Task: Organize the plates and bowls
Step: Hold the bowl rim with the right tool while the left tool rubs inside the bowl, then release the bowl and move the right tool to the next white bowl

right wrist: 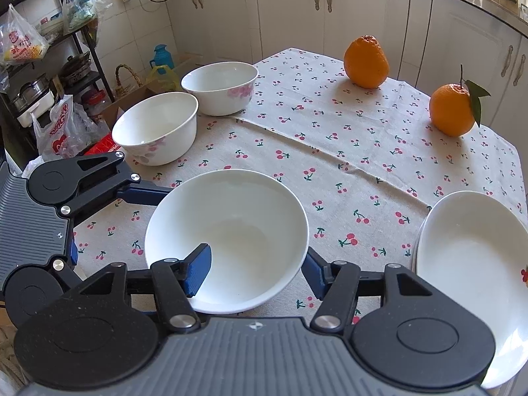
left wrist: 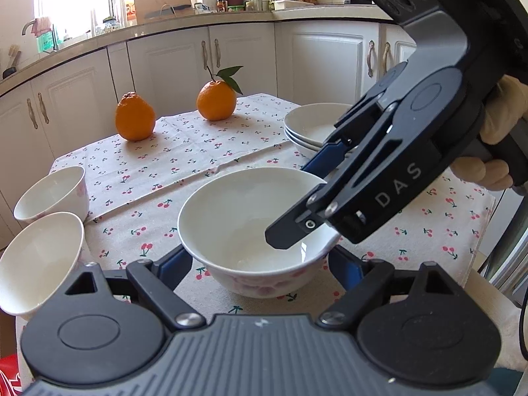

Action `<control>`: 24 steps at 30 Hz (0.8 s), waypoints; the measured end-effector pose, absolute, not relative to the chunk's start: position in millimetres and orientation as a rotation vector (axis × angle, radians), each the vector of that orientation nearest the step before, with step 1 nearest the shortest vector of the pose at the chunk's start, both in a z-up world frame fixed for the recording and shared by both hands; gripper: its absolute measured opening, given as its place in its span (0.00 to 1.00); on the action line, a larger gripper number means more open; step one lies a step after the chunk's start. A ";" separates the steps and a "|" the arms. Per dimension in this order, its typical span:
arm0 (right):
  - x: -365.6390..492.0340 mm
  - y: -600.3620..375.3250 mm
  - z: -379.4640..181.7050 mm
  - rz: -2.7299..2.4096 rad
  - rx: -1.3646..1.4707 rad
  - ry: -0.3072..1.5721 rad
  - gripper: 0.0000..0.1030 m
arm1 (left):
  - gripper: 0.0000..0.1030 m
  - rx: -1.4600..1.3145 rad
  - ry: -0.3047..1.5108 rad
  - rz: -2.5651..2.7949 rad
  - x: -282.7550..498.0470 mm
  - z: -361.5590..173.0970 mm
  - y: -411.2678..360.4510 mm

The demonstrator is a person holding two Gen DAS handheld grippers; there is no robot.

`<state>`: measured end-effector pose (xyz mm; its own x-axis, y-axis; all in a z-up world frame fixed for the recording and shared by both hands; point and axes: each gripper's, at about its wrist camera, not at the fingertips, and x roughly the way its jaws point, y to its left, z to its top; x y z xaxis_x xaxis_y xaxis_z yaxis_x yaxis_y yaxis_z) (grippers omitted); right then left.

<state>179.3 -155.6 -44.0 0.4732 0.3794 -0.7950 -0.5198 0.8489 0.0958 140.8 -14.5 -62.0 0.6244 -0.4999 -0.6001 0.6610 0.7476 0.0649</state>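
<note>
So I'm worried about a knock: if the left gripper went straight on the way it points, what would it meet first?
Probably the large white bowl with pink flowers: it sits between the open left gripper fingers already, so its near wall comes first. Depth is hard to judge.

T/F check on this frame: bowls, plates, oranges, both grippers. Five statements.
1. Three bowls are on the table. True: a big bowl and two small bowls.
2. The right gripper straddles the big bowl's rim, one jaw inside. True.
3. The plates are spread apart singly. False: they sit in one stack.
4. Both oranges have a leaf. False: only one orange does; the other orange has none.
5. The left gripper is clamped on the big bowl. False: its jaws are open either side of it.
</note>
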 end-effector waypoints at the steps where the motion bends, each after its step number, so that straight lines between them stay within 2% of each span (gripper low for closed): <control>1: 179.5 -155.6 -44.7 0.552 -0.168 0.928 0.65 | 0.87 0.292 0.595 -0.677 140.5 -62.3 -15.0; 4: 178.7 -155.0 -45.6 0.566 -0.165 0.926 0.71 | 0.87 0.300 0.596 -0.675 139.5 -63.3 -15.6; 5: 177.8 -154.4 -45.3 0.573 -0.162 0.922 0.78 | 0.87 0.302 0.595 -0.676 139.7 -63.7 -15.4; 6: 176.6 -153.7 -44.6 0.578 -0.163 0.912 0.90 | 0.87 0.303 0.595 -0.679 139.0 -63.7 -15.1; 8: 173.6 -152.3 -41.2 0.575 -0.174 0.879 1.00 | 0.88 0.299 0.597 -0.684 138.0 -63.0 -13.3; 24: 158.1 -115.0 -19.1 0.613 -0.340 0.768 1.00 | 0.89 0.269 0.645 -0.558 110.8 -47.3 48.7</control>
